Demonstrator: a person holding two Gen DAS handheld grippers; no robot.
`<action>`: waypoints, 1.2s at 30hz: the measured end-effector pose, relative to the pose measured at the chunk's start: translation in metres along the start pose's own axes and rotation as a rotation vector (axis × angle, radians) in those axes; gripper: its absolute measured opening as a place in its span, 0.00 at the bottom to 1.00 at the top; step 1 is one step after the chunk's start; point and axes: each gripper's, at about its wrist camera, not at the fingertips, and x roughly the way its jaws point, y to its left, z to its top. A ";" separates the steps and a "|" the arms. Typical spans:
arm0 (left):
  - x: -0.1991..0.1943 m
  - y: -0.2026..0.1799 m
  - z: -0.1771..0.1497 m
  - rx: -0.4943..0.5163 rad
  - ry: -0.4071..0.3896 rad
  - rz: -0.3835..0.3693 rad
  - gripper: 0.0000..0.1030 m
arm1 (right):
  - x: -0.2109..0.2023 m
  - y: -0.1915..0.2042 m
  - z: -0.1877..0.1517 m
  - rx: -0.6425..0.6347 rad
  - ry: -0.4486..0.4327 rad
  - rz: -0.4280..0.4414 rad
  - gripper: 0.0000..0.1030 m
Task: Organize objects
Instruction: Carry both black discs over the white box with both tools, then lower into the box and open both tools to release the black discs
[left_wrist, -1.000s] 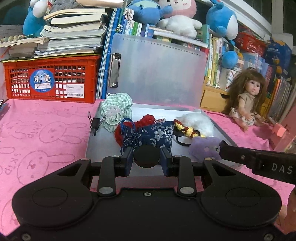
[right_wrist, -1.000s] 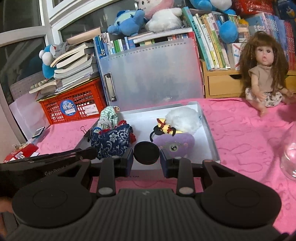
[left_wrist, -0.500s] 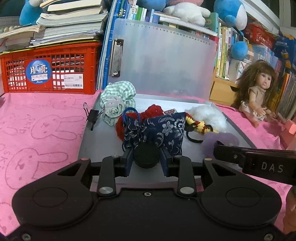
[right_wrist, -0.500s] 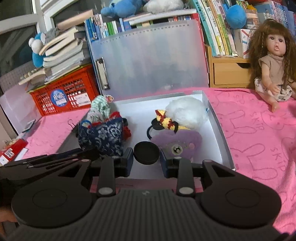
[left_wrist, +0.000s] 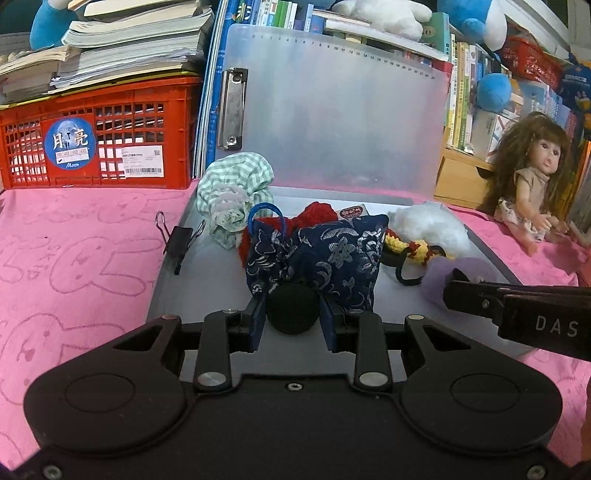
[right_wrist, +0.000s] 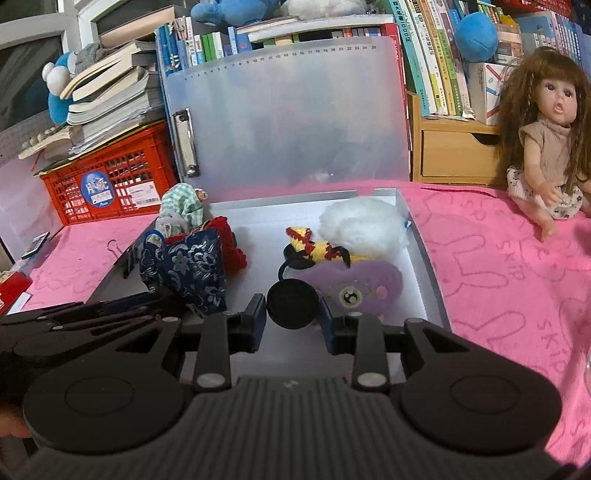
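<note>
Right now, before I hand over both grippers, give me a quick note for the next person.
Left gripper: jaws narrow, a black disc between them; gripped or part of the rig, cannot tell. It hangs just before the blue pouch.
Right gripper: same look, near the purple plush.
Open box: blue pouch, red knit and checked cloth on its left side; white fluff, yellow hair tie and purple plush on its right. Binder clip sits on its left rim.
Done: those are in the box.
Left: probably the clip; the doll sits outside on the pink cloth.
</note>
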 end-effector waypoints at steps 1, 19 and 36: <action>0.001 0.000 0.001 0.001 0.001 0.001 0.29 | 0.002 -0.001 0.001 0.000 0.001 -0.002 0.36; 0.010 -0.005 0.001 0.032 0.012 0.014 0.29 | 0.016 0.000 -0.006 0.023 0.035 0.014 0.35; 0.012 -0.003 0.000 0.030 0.025 0.017 0.31 | 0.018 0.001 -0.009 0.014 0.052 0.019 0.38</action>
